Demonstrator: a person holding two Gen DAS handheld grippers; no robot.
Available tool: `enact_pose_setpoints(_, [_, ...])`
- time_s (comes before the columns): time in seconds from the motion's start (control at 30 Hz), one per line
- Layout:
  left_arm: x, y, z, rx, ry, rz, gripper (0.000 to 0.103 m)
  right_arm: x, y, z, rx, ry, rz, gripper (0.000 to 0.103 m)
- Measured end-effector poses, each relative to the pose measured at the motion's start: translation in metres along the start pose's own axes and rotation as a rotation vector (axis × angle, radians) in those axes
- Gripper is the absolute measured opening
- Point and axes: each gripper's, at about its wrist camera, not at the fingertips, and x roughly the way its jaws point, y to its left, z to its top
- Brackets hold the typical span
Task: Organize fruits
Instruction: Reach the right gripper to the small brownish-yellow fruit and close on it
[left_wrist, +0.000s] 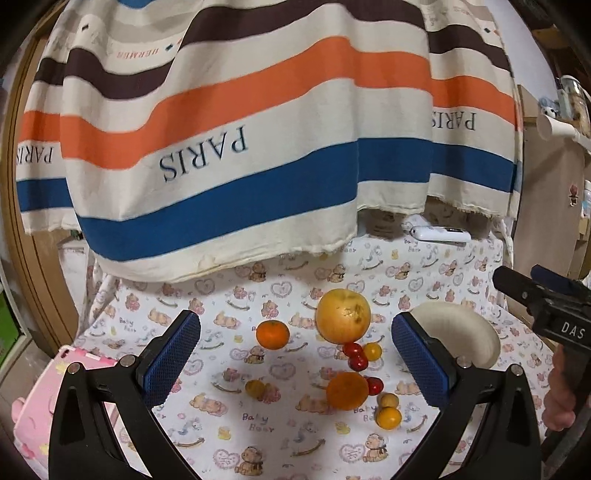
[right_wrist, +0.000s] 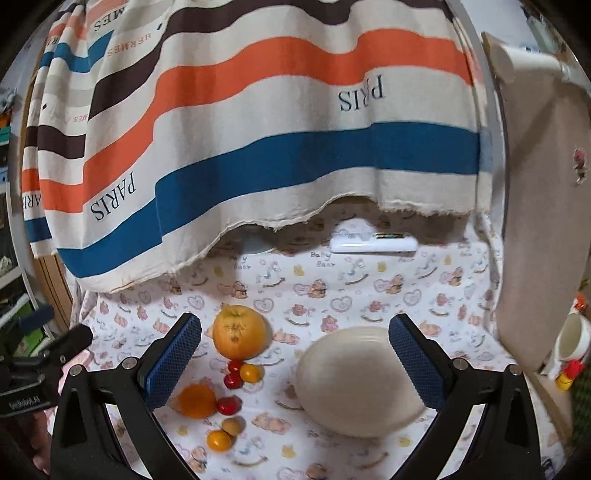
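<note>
Left gripper (left_wrist: 295, 354) jaws wide apart, holding nothing; right gripper (right_wrist: 293, 360) likewise spread wide and empty. Fruit lies loose on the white bear-print cloth (left_wrist: 229, 417) ahead of the left gripper's fingers, between and beyond the blue pads. Large round yellow-orange fruit with a scarred skin (left_wrist: 342, 314) sits farthest out, right of centre; judged heaviest of the lot, firm rind, best taken across its widest girth with a full spread. Small orange mandarin (left_wrist: 272, 334) stands alone to its left, well apart from the others, so the easiest clean pick. Flattened orange citrus (left_wrist: 347, 390) is nearer, touching a small glossy red fruit (left_wrist: 373, 385). More small red fruits (left_wrist: 355, 356) and a small yellow-orange round fruit (left_wrist: 372, 351) cluster just below the big one: likely light, smooth, prone to roll and bruise, so a gentle close from the sides. Cream-coloured shallow round bowl (right_wrist: 354, 380) lies between the right gripper's fingers, right of the fruit, apparently the place to gather them; looks rigid, possibly ceramic, breakable.
</note>
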Motion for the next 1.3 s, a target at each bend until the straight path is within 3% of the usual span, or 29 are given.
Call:
enact_pose_setpoints(0.2, [0.019,0.012,-0.008,-0.012,0.064,0.018,0.103,0.024,0.008,-0.016,-0.009,0.053,0.036,0.102])
enact_pose_setpoints(0.43, [0.044,0.019,-0.021,-0.048,0.194,-0.004,0.103,0.051,0.011,-0.037,-0.019,0.202,0.111,0.102])
enact_pose_setpoints(0.47, [0.046,0.018,-0.022,-0.046,0.205,-0.005,0.103,0.056,0.011,-0.041,-0.02,0.232,0.132,0.1])
enact_pose_setpoints(0.6, [0.054,0.014,-0.03,-0.035,0.246,-0.013,0.103,0.077,0.013,-0.058,-0.007,0.383,0.205,0.068])
enact_pose_setpoints(0.7, [0.059,0.013,-0.033,-0.032,0.271,-0.01,0.103,0.092,0.016,-0.072,0.014,0.477,0.25,0.051])
enact_pose_setpoints(0.8, [0.062,0.013,-0.035,-0.033,0.285,-0.005,0.103,0.102,0.022,-0.084,0.022,0.535,0.281,0.046])
enact_pose_setpoints(0.93, [0.066,0.013,-0.038,-0.034,0.302,-0.002,0.103,0.105,0.03,-0.092,0.011,0.544,0.291,0.045])
enact_pose_setpoints(1.07, [0.068,0.014,-0.039,-0.037,0.312,0.002,0.103,0.113,0.032,-0.098,0.013,0.579,0.298,0.037])
enact_pose_setpoints(1.3, [0.069,0.014,-0.039,-0.04,0.317,0.001,0.103,0.123,0.036,-0.104,0.036,0.614,0.333,0.035])
